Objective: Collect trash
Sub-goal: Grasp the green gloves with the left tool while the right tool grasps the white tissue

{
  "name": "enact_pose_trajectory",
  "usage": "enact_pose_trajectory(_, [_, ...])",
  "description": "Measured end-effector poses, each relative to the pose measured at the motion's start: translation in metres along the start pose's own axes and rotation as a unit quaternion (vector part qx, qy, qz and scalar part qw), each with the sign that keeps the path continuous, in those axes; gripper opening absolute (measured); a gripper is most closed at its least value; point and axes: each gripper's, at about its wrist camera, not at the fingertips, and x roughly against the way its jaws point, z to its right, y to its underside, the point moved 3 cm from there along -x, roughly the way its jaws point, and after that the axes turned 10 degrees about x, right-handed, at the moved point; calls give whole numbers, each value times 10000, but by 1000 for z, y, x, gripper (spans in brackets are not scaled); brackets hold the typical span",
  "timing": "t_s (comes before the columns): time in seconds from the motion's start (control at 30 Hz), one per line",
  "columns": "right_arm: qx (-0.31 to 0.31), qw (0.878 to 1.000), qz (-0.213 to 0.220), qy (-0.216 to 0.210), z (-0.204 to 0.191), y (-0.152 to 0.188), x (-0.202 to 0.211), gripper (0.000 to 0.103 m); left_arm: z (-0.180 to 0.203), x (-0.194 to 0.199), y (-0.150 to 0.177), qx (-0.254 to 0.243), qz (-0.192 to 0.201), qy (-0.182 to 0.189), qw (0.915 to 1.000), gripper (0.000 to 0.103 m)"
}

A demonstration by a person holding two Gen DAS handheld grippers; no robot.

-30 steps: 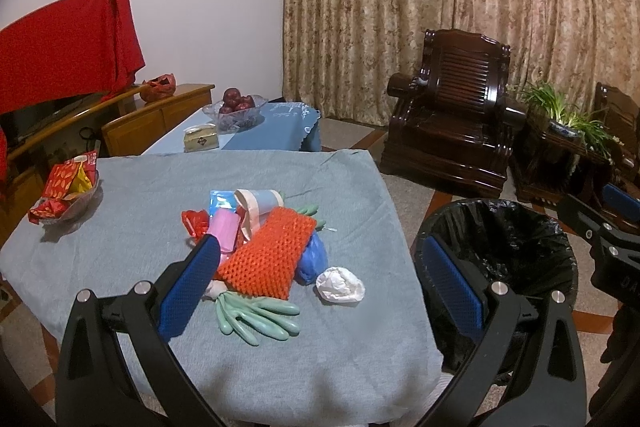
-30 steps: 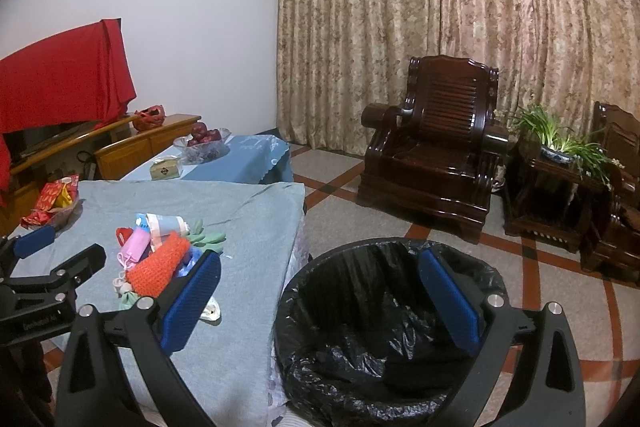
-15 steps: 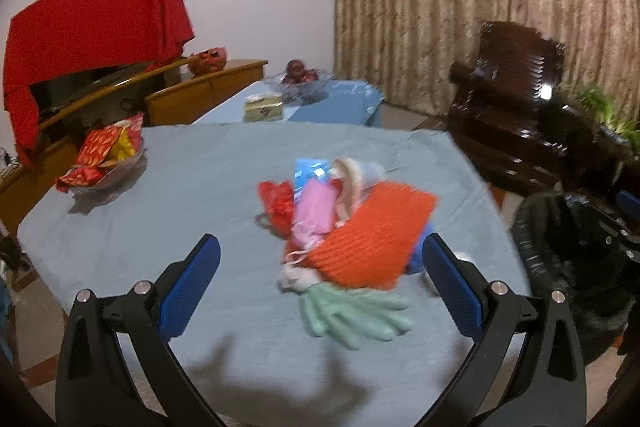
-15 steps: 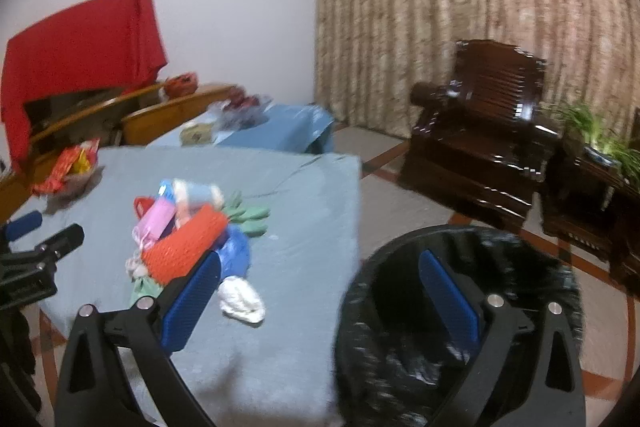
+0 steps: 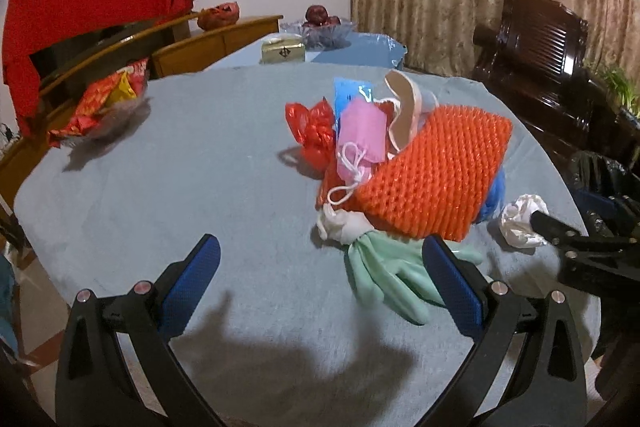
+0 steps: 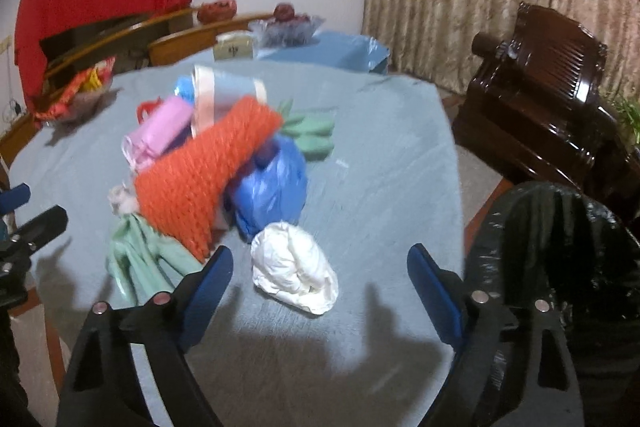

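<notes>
Trash is lying heaped near the middle of the desk [image 5: 168, 187], which is wearing a grey-blue cloth. Your left gripper [image 5: 320, 267] is hovering over the near part of the cloth with its jaws spread wide and nothing between them; the pile is sitting at about one o'clock from it. On top of the heap an orange foam net [image 5: 432, 171] is leaning across the other pieces. A pink pouch [image 5: 360, 131] with a white cord is lying just beside it at its ten o'clock, touching a red plastic bag [image 5: 314, 131]. A green rubber glove [image 5: 384, 275] is spreading out from under the net at six o'clock, and its fingers are reaching past the right blue pad of your left gripper.

Your right gripper [image 6: 320, 281] is also hanging released, jaws wide apart, holding nothing. A crumpled white wad [image 6: 294, 267] is sitting on the cloth between its two pads, though you cannot tell whether either pad is touching it. A blue plastic bag [image 6: 272, 187] is resting just beyond the wad at twelve o'clock, tucked against the net. A black-lined bin [image 6: 560, 251] is standing off the desk at three o'clock from your right gripper.

At the far edge, around ten o'clock, a dish of red snack packets [image 5: 100, 107] is sitting well apart from the pile.
</notes>
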Motion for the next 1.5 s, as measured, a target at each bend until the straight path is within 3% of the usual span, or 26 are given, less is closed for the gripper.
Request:
enact_pose_trajectory(0.13, [12, 9997, -206, -163, -3, 2, -19, 76, 6, -12, 4, -15, -121, 87, 9999, 98])
enact_pose_trajectory(0.23, [29, 9984, -354, -446, -5, 4, -28, 60, 11, -20, 7, -92, -208, 76, 9997, 95])
enact_pose_trajectory(0.3, [19, 9966, -436, -705, -6, 6, -30, 43, 14, -26, 9, -115, -295, 67, 9995, 92])
enact_pose_trajectory(0.4, [-9, 9965, -401, -737, -5, 7, -25, 38, 18, -33, 12, -128, -409, 81, 9990, 83])
enact_pose_trajectory(0.6, [-32, 9982, -246, -548, 3, 7, -8, 37, 30, -44, 21, -96, -668, 199, 9975, 76])
enact_pose_trajectory(0.63, [-26, 9983, -233, -539, 4, 8, -5, 37, 32, -46, 22, -92, -714, 210, 9972, 74])
enact_pose_trajectory(0.7, [-8, 9985, -210, -514, 5, 10, 0, 37, 36, -54, 27, -68, -858, 234, 9960, 59])
enact_pose_trajectory(0.9, [21, 9988, -216, -445, 8, 15, 7, 37, 42, -64, 29, 0, -941, 167, 9954, 56])
enact_pose_trajectory(0.97, [-20, 9988, -215, -442, 10, 16, 9, 37, 42, -65, 28, 90, -1004, 388, 9942, 42])
enact_pose_trajectory(1.2, [3, 9988, -67, -476, 7, 11, 20, 37, 43, -50, 31, 140, -883, 433, 9951, 19])
enact_pose_trajectory(1.5, [-61, 9981, 297, -536, 7, 0, 48, 37, 32, 8, 12, 179, -380, 596, 9973, 16])
